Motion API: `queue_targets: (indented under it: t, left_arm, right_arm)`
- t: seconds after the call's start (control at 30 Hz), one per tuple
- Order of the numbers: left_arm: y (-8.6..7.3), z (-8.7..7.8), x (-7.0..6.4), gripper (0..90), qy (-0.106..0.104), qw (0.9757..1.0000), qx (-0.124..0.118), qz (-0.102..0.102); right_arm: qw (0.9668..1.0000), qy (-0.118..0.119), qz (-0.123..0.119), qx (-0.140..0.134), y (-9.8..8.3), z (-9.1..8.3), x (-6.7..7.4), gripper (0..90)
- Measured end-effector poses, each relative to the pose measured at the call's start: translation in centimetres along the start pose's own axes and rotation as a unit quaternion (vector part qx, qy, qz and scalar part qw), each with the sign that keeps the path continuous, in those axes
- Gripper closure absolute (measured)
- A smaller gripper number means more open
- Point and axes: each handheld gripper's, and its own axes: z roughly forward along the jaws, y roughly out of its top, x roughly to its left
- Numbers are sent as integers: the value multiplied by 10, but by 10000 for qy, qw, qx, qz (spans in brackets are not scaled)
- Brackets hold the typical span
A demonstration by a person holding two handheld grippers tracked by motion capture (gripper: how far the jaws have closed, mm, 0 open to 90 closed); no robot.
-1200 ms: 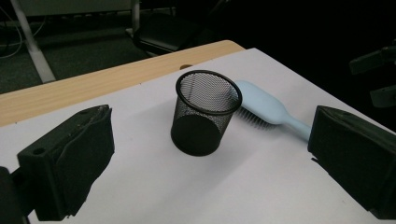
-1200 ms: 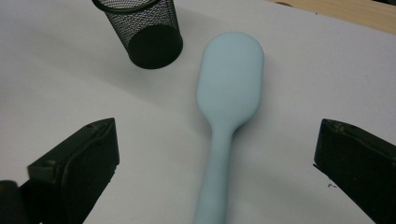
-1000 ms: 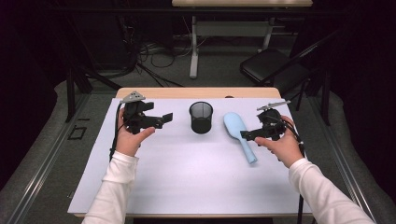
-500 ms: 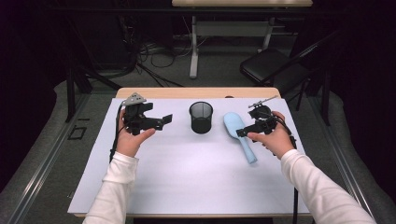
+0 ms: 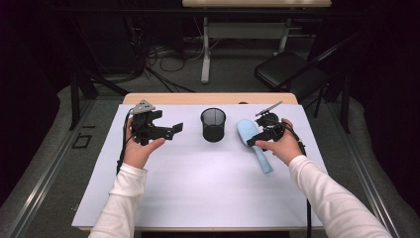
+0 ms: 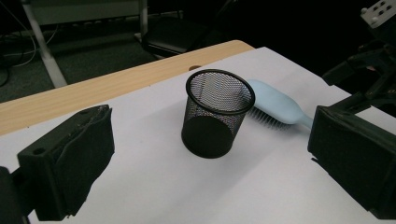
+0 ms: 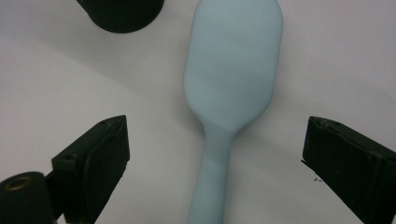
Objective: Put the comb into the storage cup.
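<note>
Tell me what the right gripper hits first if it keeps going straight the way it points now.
Most likely the light blue plastic hairbrush: the right gripper looks straight at it, open jaws either side of its handle neck, apart from it. It lies bristles down on the white table cover. Depth is unclear.

No readable text, labels, brands, numbers, signs

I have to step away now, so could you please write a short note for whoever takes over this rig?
Right gripper: jaws open, just been closing a little, straddling the neck of the light blue plastic hairbrush, pads not touching.
Left gripper: open, empty, held above the white sheet.
Hairbrush lies bristles down beside the black wire-mesh cup, which is upright and empty.
Done: nothing gripped yet.
Left: probably grip the handle, lift, place in the cup.
</note>
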Motion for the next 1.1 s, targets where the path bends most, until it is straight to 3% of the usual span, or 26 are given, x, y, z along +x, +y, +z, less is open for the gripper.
queue_targets:
  t: [0.43,0.63,1.0,1.03,1.07,1.1]
  left_arm:
    - [-1,-1,-1,6,-33,10000,-24,-29]
    - [-1,-1,0,6,-14,10000,-16,-28]
    - [-2,-1,0,6,-19,10000,3,-23]
    - [-2,-1,0,6,-19,10000,1,-26]
    - [-2,-1,0,6,-23,10000,1,-26]
    - [-2,-1,0,6,-23,10000,0,-26]
  right_arm:
    - [9993,-60,-47,367,1,18,0,142]
    - [9985,-40,-54,547,-1,30,0,214]
    - [9963,-152,84,836,-7,42,0,257]
    - [9971,-115,183,724,-8,44,1,257]
    - [9964,-159,214,807,-8,44,1,257]
    - [9966,-153,134,797,-9,45,0,257]
